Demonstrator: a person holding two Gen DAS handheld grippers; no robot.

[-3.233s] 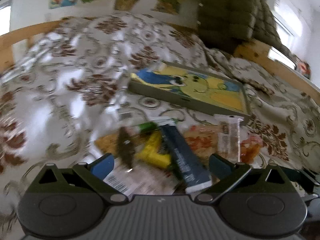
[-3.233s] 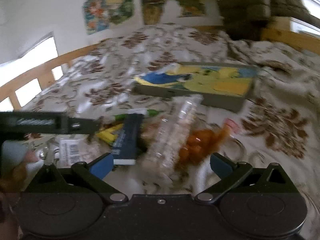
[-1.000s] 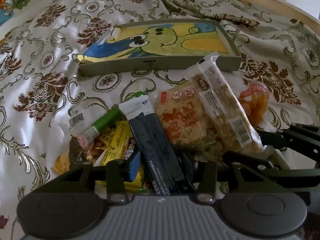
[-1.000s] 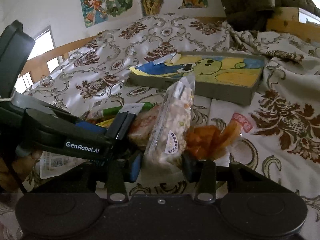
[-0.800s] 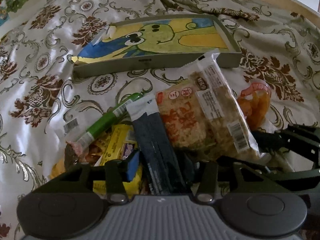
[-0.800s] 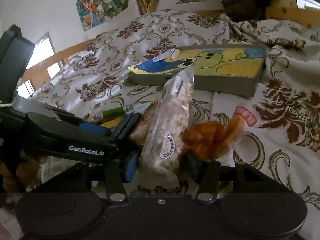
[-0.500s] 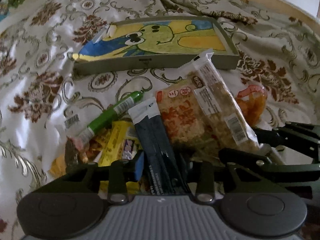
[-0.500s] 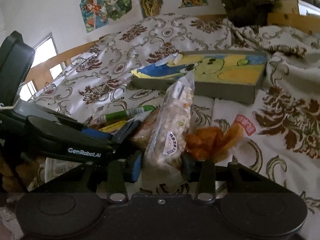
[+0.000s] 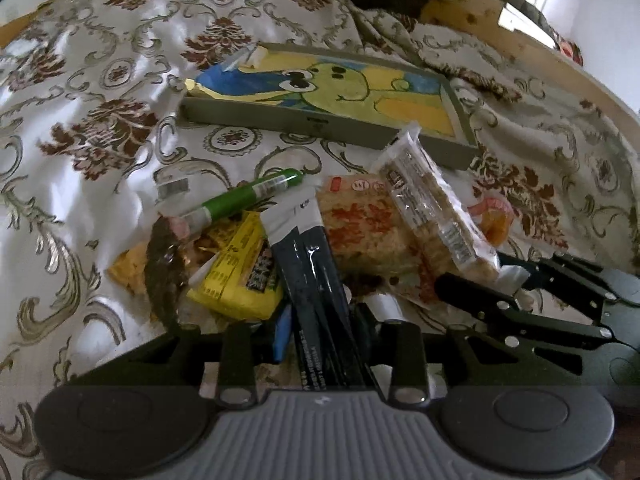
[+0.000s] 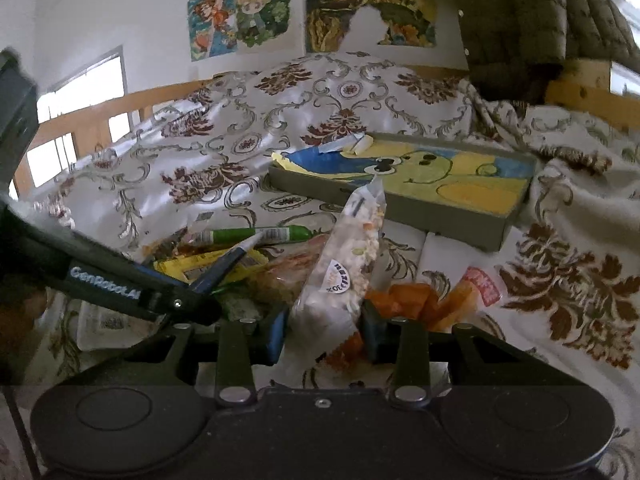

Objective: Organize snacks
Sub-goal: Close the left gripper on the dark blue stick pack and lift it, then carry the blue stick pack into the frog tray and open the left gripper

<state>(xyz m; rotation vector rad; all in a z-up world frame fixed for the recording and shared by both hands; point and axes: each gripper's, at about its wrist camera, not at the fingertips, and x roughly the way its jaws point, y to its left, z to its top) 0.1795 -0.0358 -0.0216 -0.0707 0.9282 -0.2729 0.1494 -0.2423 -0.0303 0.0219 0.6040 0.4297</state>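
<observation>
- Snacks piled on the bed (image 9: 100, 80), in front of the cartoon-frog tray (image 9: 460, 108).
- Left hand-held gripper (image 9: 322, 332): clamped on the dark blue sachet (image 9: 308, 264).
- Right hand-held gripper (image 10: 324, 330): pinching the clear cereal bar pack (image 10: 348, 264), orange snack bag (image 10: 432, 300) beside it.

Both grippers clamped, side by side

The left gripper (image 9: 322, 334) pinches a long dark navy foil sachet (image 9: 310, 276); just right of it, the right gripper (image 10: 324, 330) pinches a clear plastic pack of pale puffed bits (image 10: 346, 264).

Dark packet's (image 9: 316, 280) gripper-hidden lower end
</observation>
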